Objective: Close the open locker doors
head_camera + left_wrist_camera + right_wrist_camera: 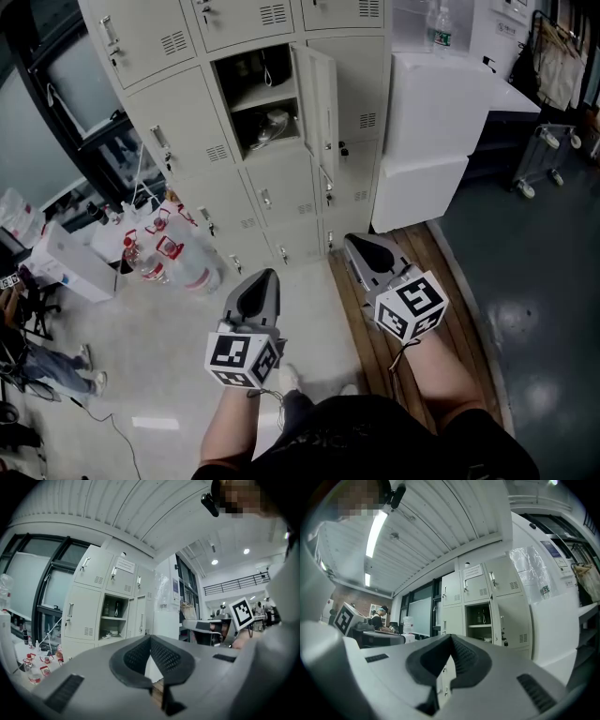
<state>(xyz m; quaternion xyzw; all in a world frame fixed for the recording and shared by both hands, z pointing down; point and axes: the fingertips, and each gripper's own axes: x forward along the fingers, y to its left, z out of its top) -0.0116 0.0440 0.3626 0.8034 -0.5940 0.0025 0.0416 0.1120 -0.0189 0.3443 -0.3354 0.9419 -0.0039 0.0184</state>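
Note:
A bank of beige lockers (pixel 187 112) stands ahead. One compartment (pixel 262 94) in the middle column is open, and its door (pixel 319 103) is swung out to the right. A shelf and some small items show inside. My left gripper (pixel 267 275) and right gripper (pixel 352 240) hover side by side well short of the lockers, both shut with nothing held. The open compartment (pixel 114 616) shows beyond the closed left gripper (pixel 150 637) in the left gripper view. In the right gripper view the same compartment (pixel 479 623) and its door (pixel 512 620) lie past the closed right gripper (pixel 451 635).
Several water bottles with red tags (pixel 159 253) and a white box (pixel 70 262) sit on the floor at the lockers' left foot. A tall white cabinet (pixel 431 122) stands right of the lockers on a wooden pallet (pixel 375 319). A wheeled cart (pixel 548 159) is far right.

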